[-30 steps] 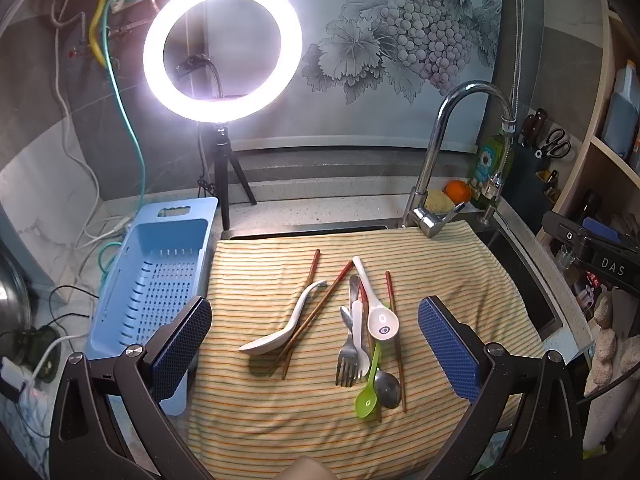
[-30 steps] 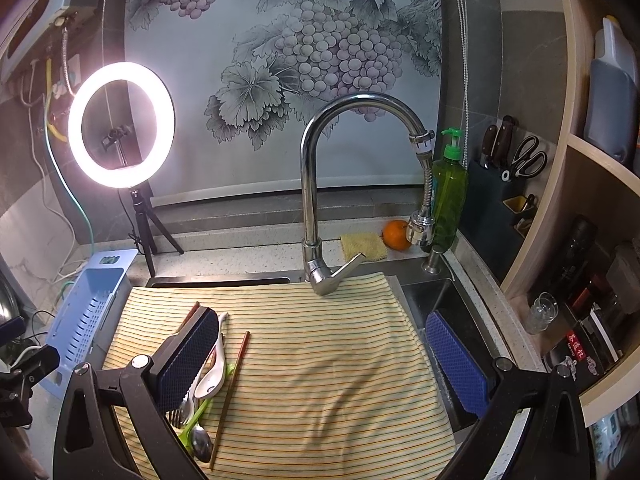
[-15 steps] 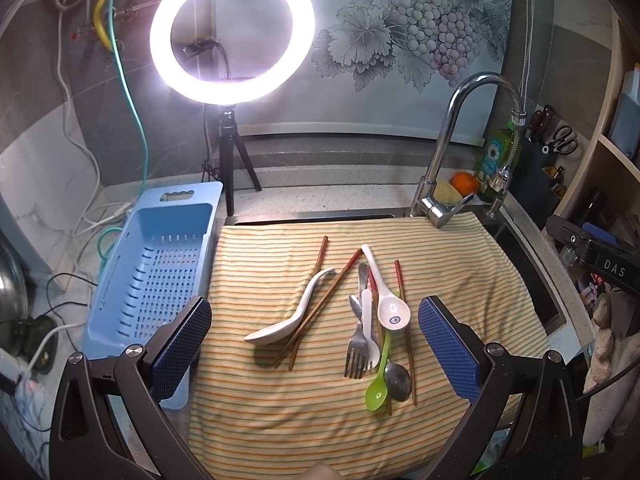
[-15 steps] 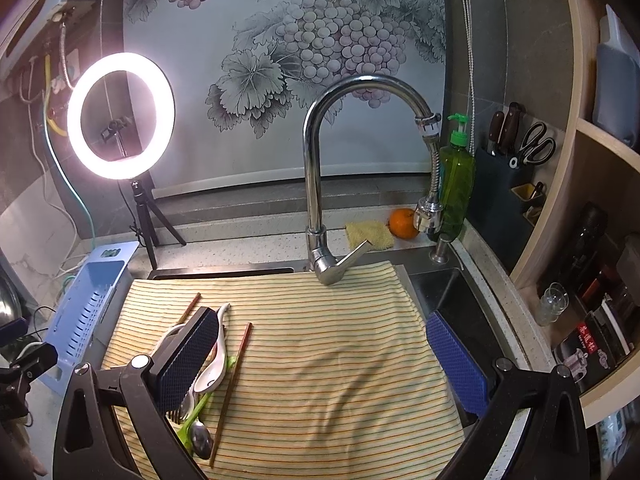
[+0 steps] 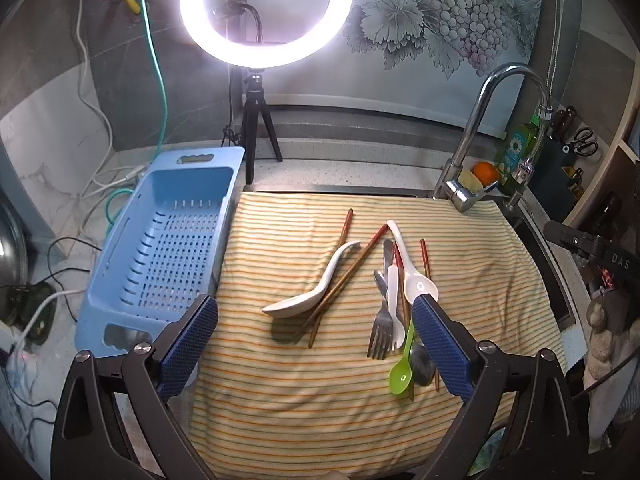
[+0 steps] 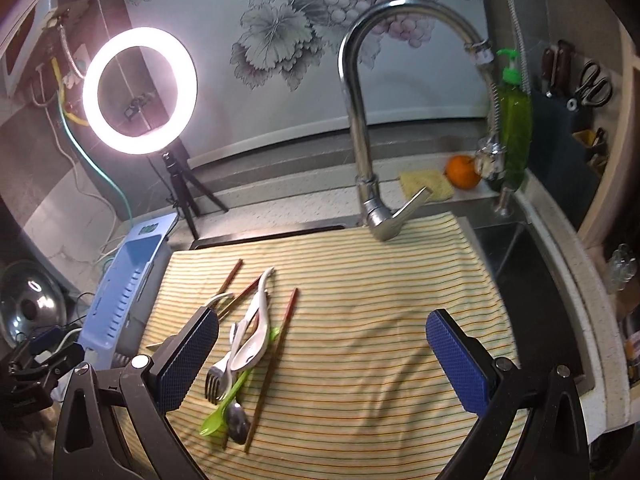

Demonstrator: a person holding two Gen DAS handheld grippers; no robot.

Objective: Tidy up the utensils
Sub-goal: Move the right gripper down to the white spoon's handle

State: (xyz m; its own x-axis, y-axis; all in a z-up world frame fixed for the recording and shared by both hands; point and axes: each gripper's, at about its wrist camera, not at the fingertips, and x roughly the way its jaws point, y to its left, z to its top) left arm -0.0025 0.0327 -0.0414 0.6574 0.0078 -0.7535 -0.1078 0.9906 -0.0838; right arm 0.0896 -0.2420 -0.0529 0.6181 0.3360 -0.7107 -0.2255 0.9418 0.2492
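Several utensils lie on a striped cloth (image 5: 472,280): a white ceramic spoon (image 5: 308,292) across brown chopsticks (image 5: 340,280), a second white spoon (image 5: 412,268), a metal fork (image 5: 382,328), a white plastic fork (image 5: 394,304), a green plastic spoon (image 5: 403,364) and a metal spoon (image 5: 422,360). The same pile shows in the right wrist view, with the fork (image 6: 218,380) and green spoon (image 6: 224,408). My left gripper (image 5: 316,312) is open and empty above the cloth, over the ceramic spoon. My right gripper (image 6: 322,336) is open and empty, right of the pile.
A light blue perforated basket (image 5: 160,248) stands left of the cloth. A ring light on a tripod (image 5: 264,12) stands behind. A chrome faucet (image 6: 368,120), sponge, orange (image 6: 462,172) and green soap bottle are at the back right. Open sink (image 6: 520,272) lies right of the cloth.
Both grippers have moved forward toward the cloth. The left view now sits closer over the utensils. The right view has swung left, showing more of the pile. Nothing was taken hold of.
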